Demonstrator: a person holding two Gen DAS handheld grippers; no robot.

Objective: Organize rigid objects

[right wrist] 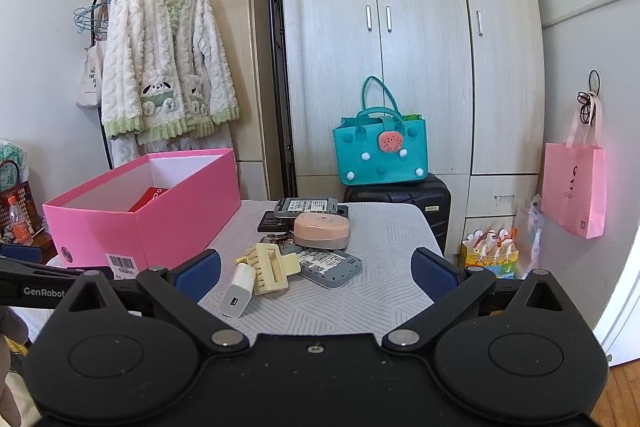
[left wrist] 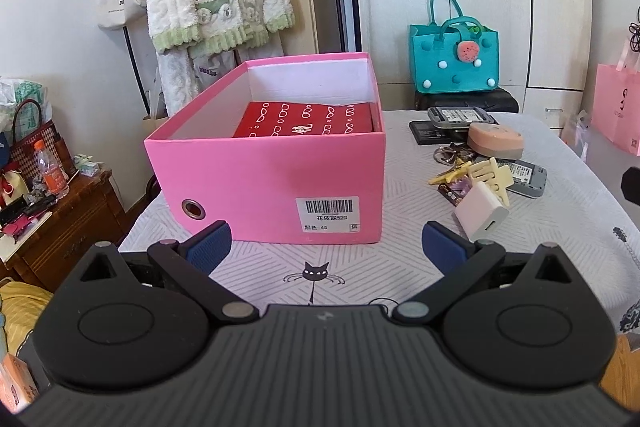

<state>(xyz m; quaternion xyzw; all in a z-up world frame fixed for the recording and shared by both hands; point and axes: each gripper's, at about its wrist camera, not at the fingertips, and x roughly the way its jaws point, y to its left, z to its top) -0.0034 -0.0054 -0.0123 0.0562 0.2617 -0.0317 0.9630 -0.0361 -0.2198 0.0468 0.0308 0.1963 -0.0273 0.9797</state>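
Both grippers w/ jaws spread wide, nothing held. Left gripper [left wrist: 326,247] sits low over the table [left wrist: 560,211] near its front edge, facing the short end of the pink box [left wrist: 264,179]; bare cloth between fingertips and box wall. Box is open-topped, a red box [left wrist: 304,121] lies flat inside toward the far end, w/ free room in front of it.

Right gripper [right wrist: 316,273] faces the clutter pile, which lies right of the pink box [right wrist: 140,211], near it but apart. Nearest item: white charger [right wrist: 238,291], just beside the left blue pad, touching the cream hair clip [right wrist: 272,267]. Behind: grey battery [right wrist: 330,265], peach case [right wrist: 322,227] on top of keys, dark batteries [right wrist: 306,207] near the far edge.

Right of the pile there's open cloth to the table's right edge [right wrist: 424,227]. Beyond the far edge: black suitcase [right wrist: 400,197] w/ teal bag [right wrist: 382,153] on it.
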